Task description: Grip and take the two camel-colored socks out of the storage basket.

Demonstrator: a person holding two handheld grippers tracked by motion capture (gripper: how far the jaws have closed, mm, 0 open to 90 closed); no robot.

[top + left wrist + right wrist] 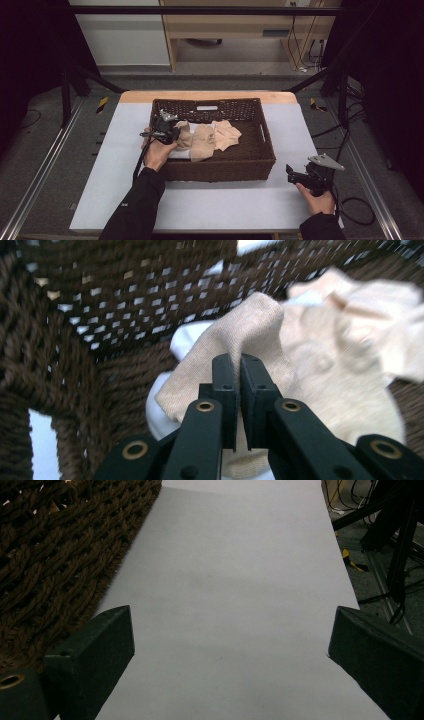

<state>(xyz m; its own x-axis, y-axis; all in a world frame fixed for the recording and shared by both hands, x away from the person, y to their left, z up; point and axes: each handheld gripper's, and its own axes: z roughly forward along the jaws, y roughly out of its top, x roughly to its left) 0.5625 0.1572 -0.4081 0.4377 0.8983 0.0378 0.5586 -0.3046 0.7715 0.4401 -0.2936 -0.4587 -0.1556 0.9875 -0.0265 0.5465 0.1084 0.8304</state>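
Brown wicker basket (220,167) on the table (225,205): inside, at its left end, the left gripper (239,371) pinches a beige cloth (252,327); paler garments (220,136) lie alongside. Right of the basket, the right gripper (295,175) rests with jaws spread.

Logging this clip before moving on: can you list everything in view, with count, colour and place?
basket: one, dark brown wicker, middle of the table
cloths: several, beige, inside the basket
white cloth: one, white, under the beige ones at the basket's left
table: one, pale grey top with a wooden far edge
frame: black bars around the table
left tongs: black, in the basket, shut on a beige cloth
right tongs: black, open over bare table right of the basket
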